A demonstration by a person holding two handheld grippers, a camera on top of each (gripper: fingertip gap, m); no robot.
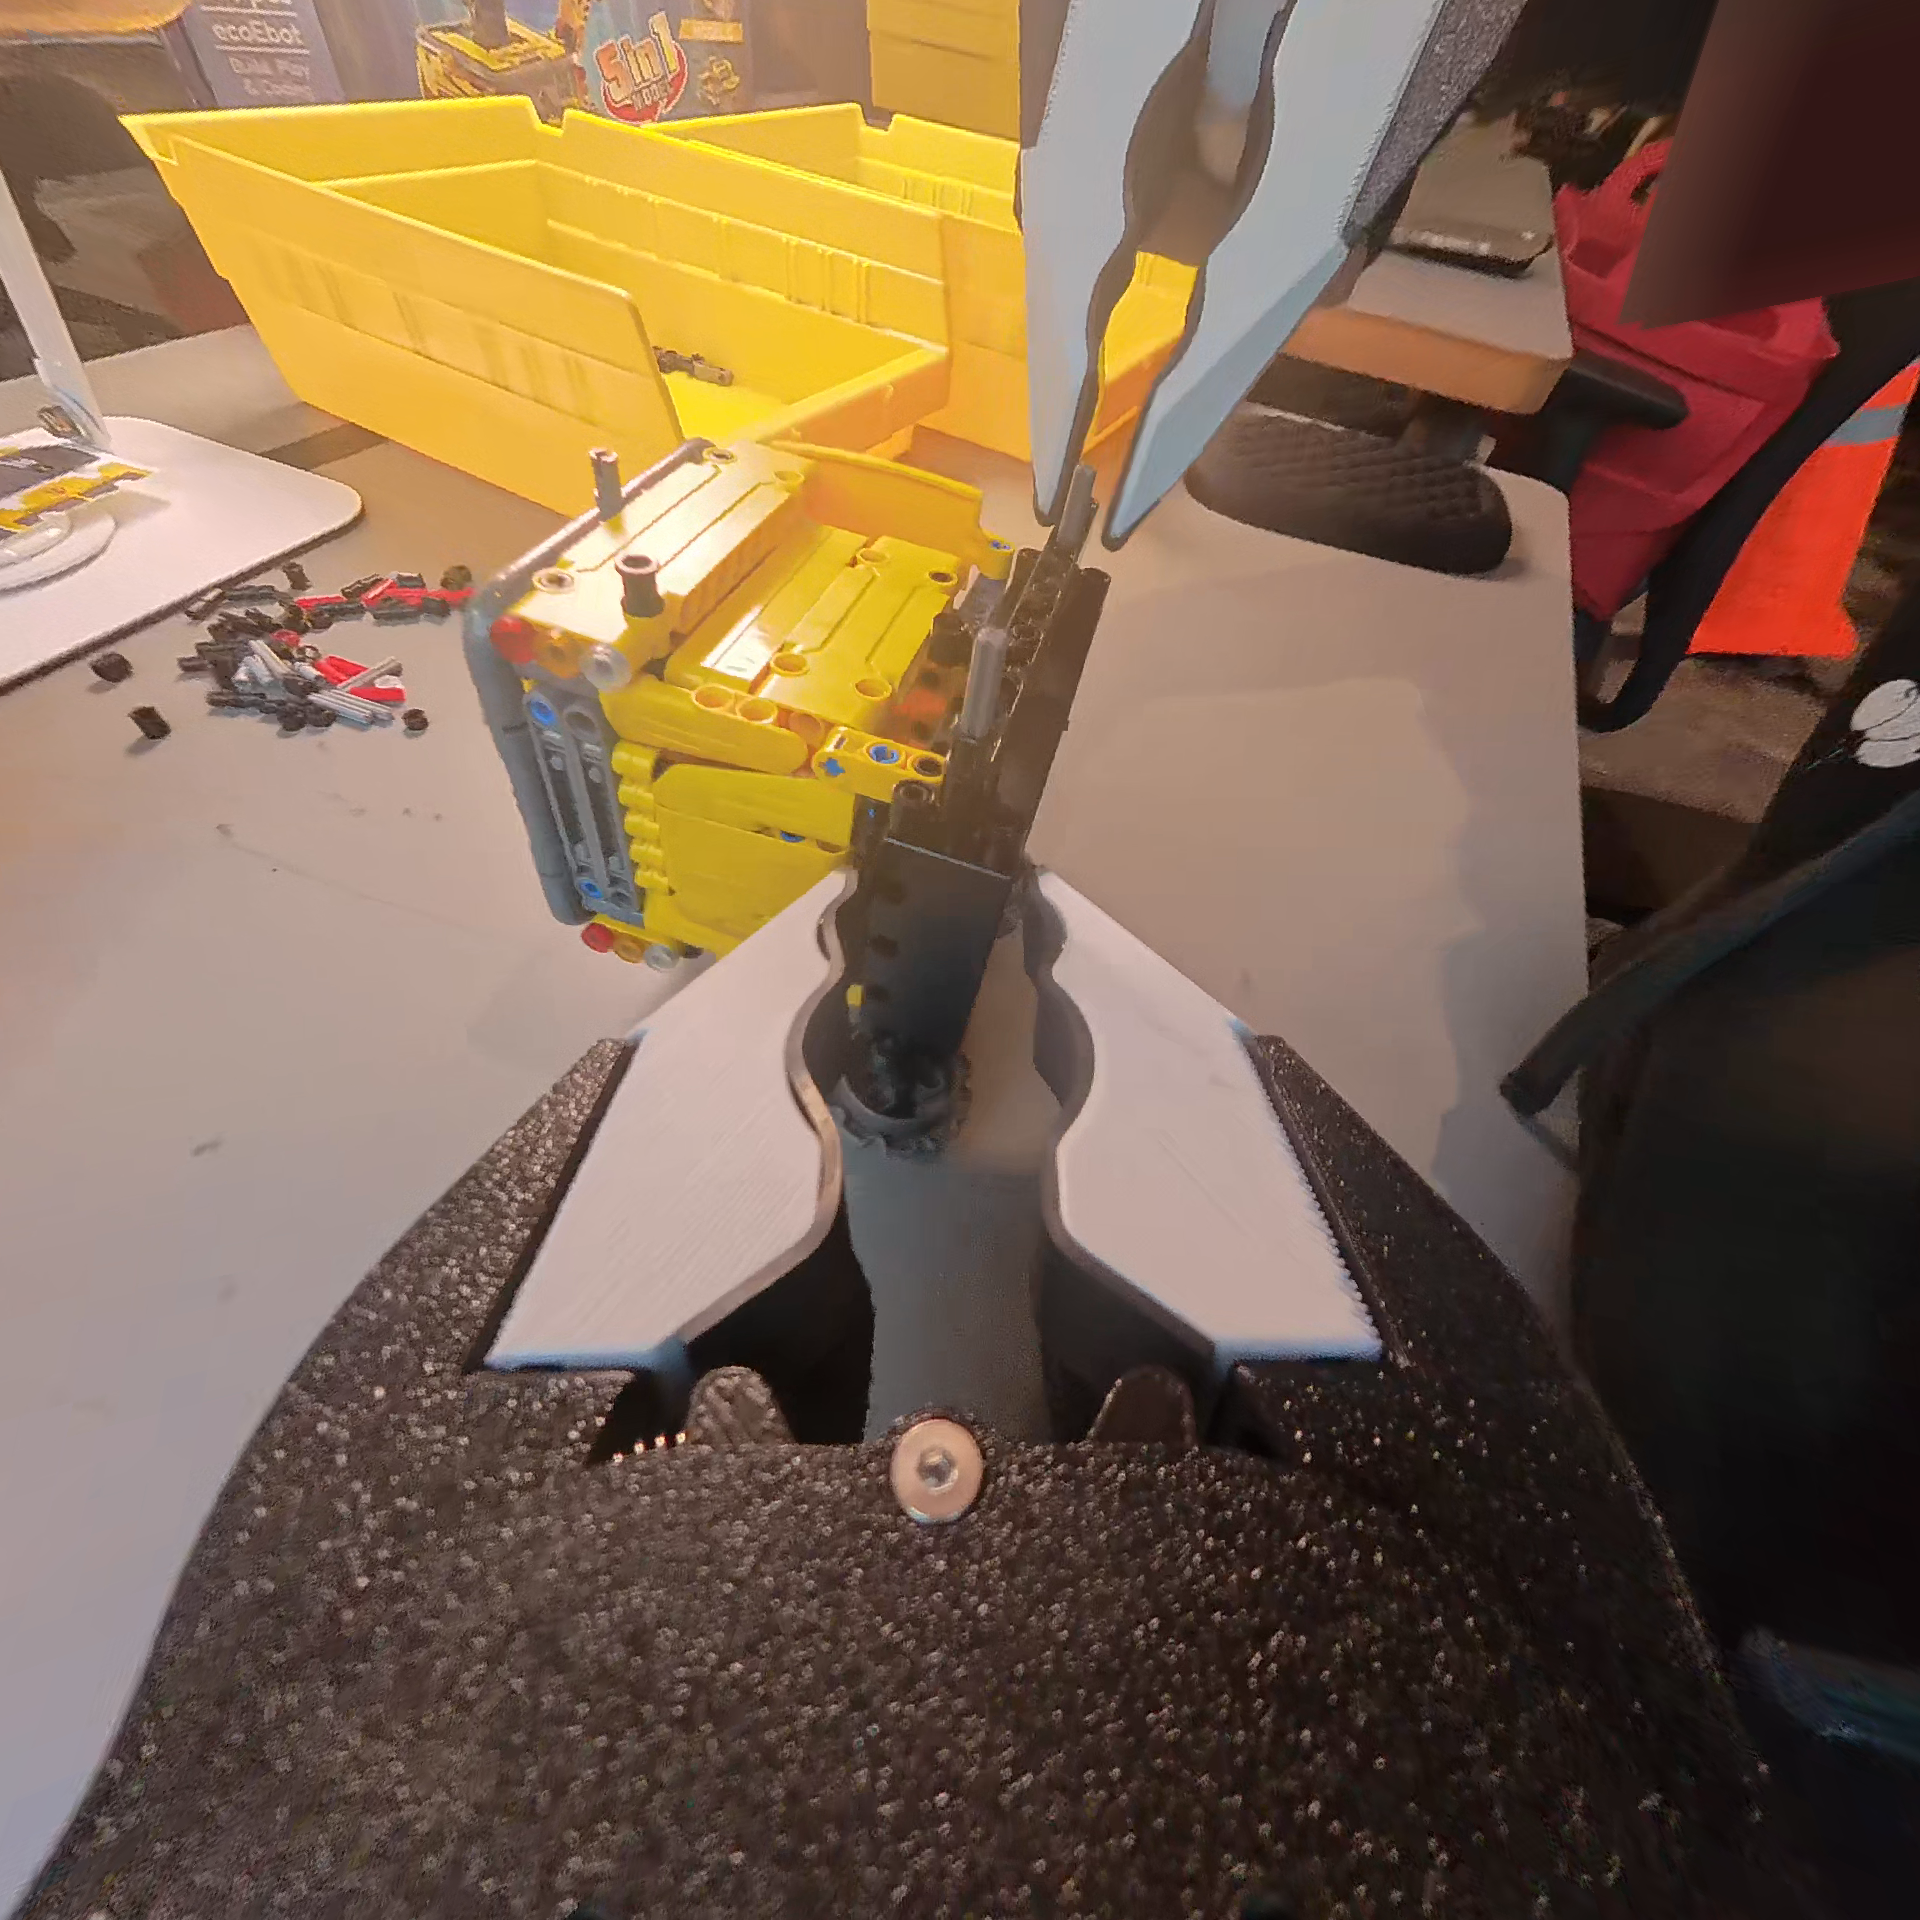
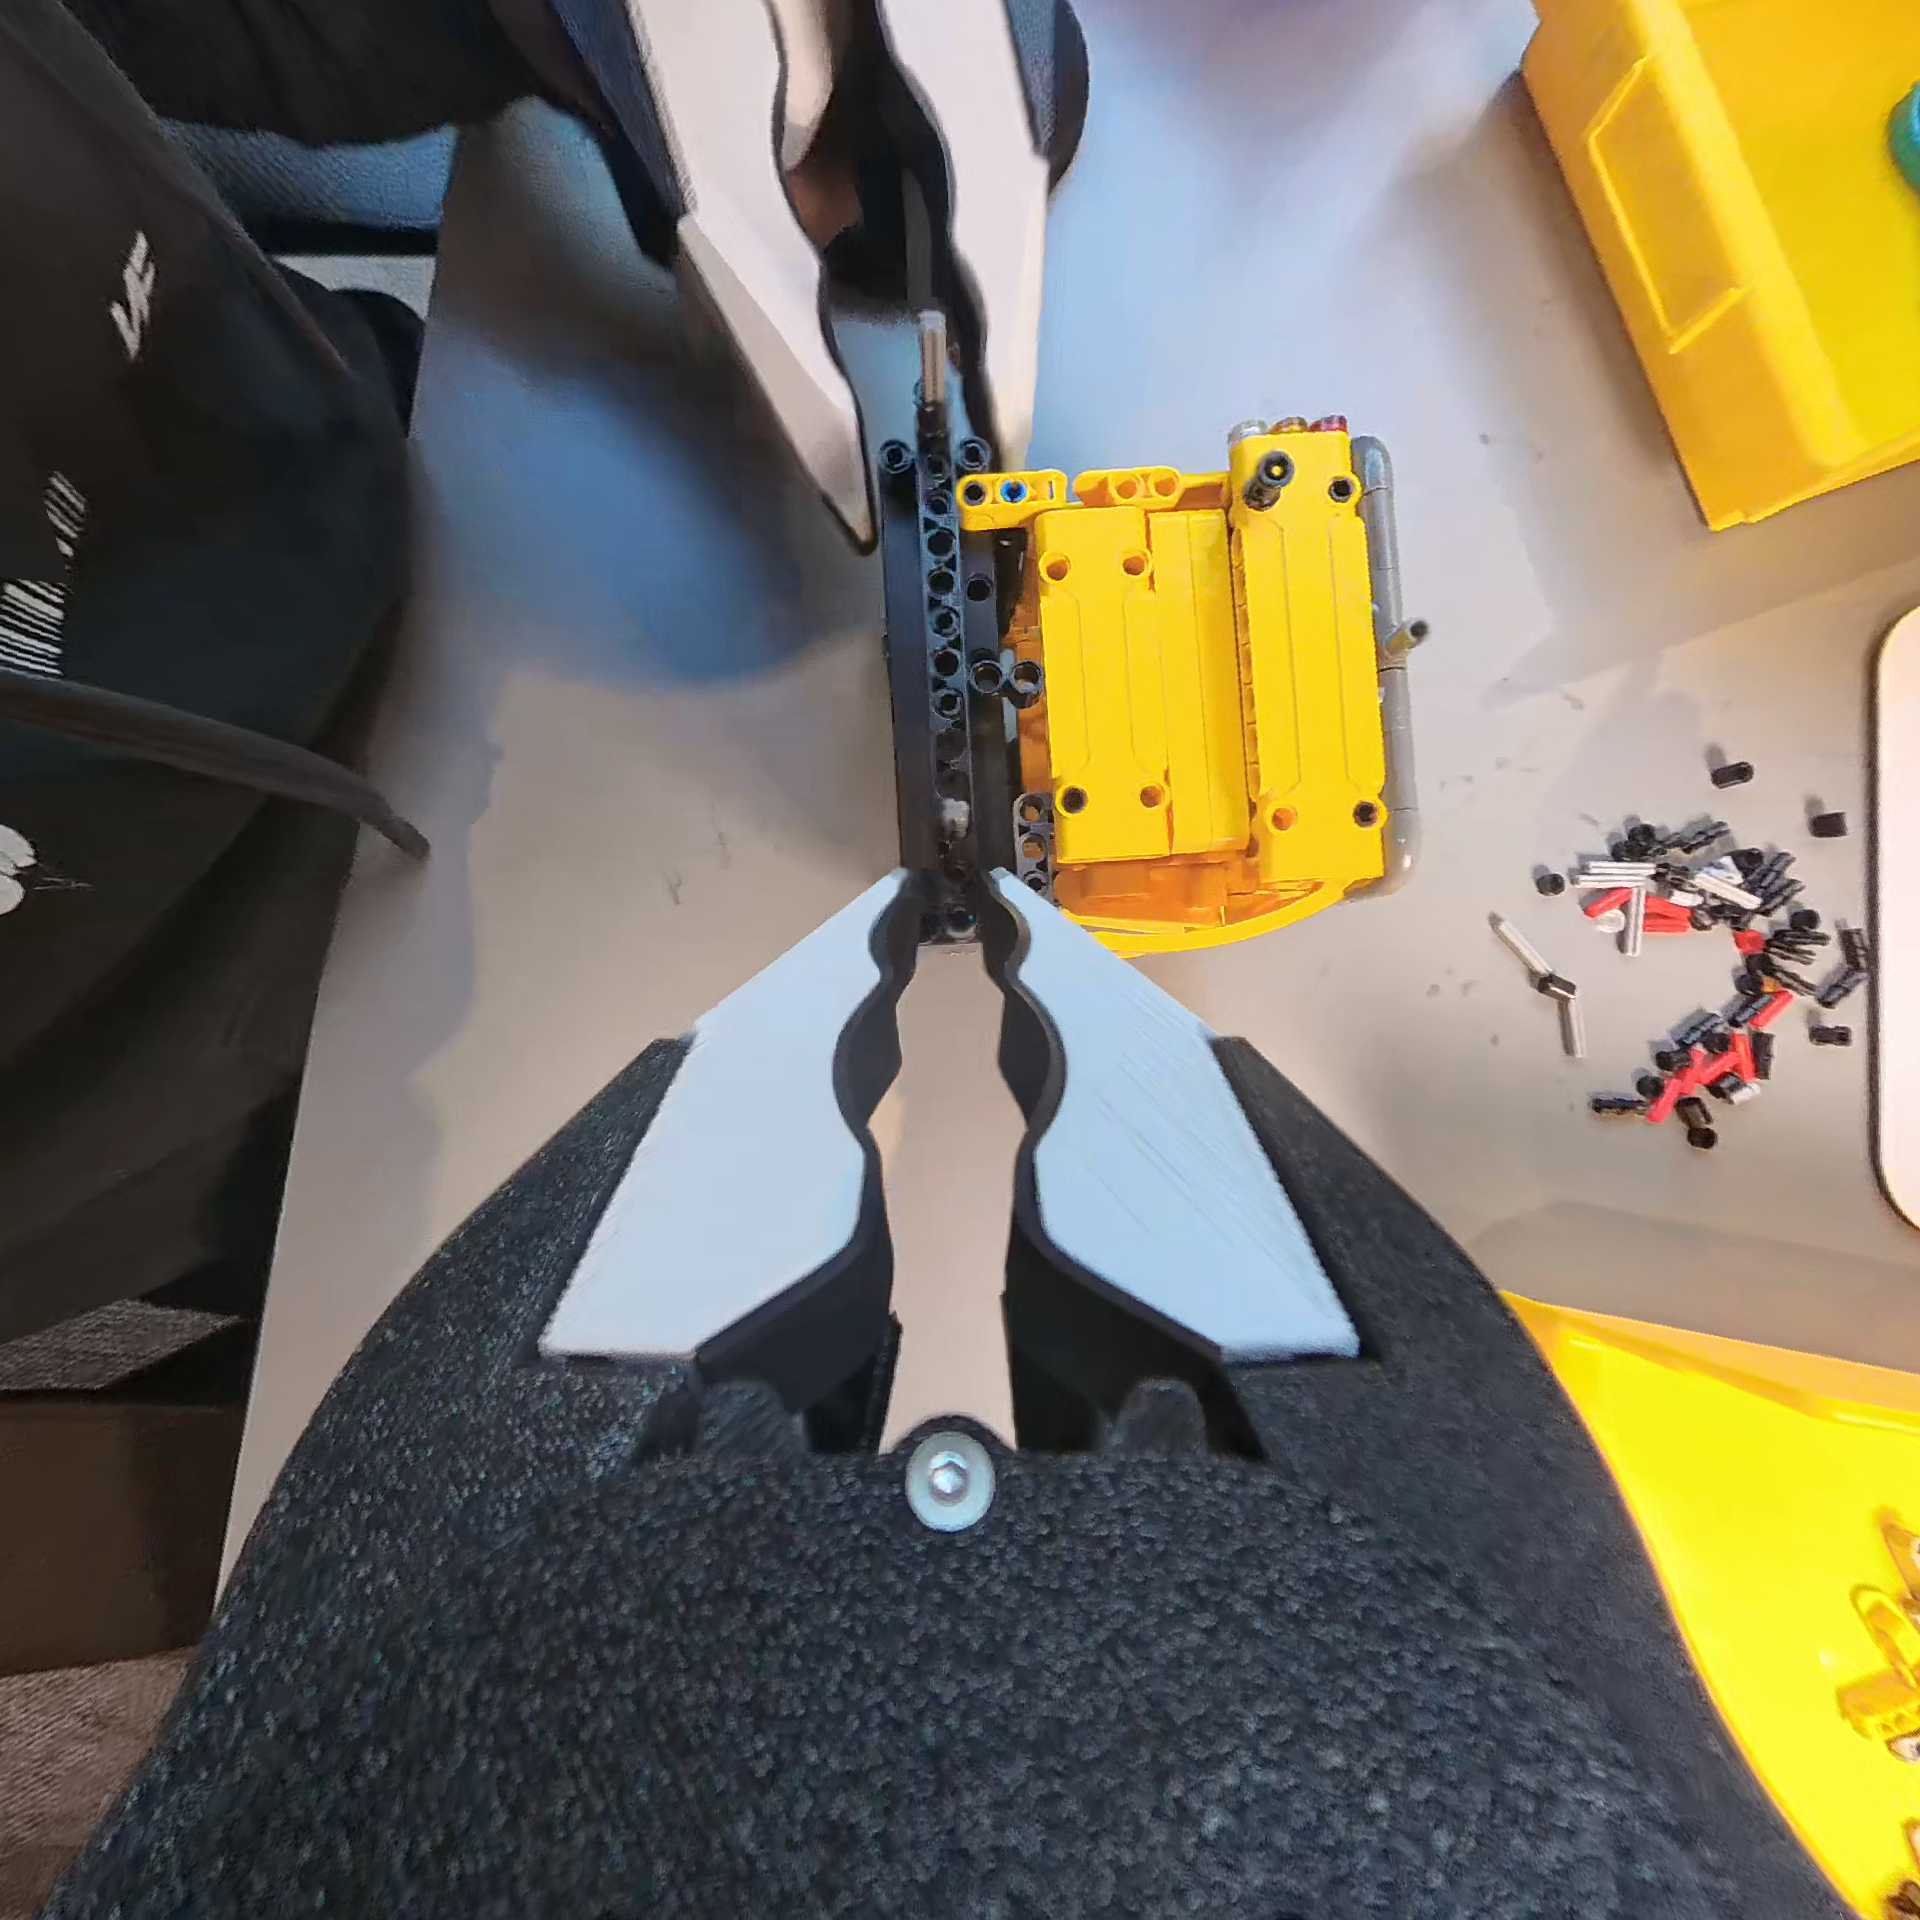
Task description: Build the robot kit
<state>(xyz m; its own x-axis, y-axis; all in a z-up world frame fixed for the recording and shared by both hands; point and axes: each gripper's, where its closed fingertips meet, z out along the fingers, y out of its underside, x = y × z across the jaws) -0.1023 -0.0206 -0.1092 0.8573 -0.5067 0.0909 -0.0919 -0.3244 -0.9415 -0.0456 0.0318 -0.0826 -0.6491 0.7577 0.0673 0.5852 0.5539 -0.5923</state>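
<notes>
- Yellow-and-black brick model (image 1: 748,707) sits on the grey bench (image 1: 260,987), and we hold it from two opposite ends of its black perforated beam (image 2: 940,665).
- Our left gripper (image 1: 940,894) has its jaws narrowed onto the near end of that beam; a gear-like part sits deeper between the fingers, just behind the beam's end.
- Our right gripper (image 2: 951,899) comes at the beam's other end, jaws drawn nearly together around a thin dark pin (image 1: 1075,499) that stands at the beam's tip. From the right wrist view alone we cannot tell pin from beam at the jaw tips.
- The beam's long axis runs straight from one pair of jaws to the other, so the two grippers face each other along it, and the yellow body hangs off one side of that line.
- Neither gripper is nearer; both are touching the model.
- Well apart lie loose black, red and grey pins (image 2: 1714,935) scattered on the bench, yellow bins (image 1: 540,270) beyond the model, and a white pad (image 1: 177,520) at the edge.
</notes>
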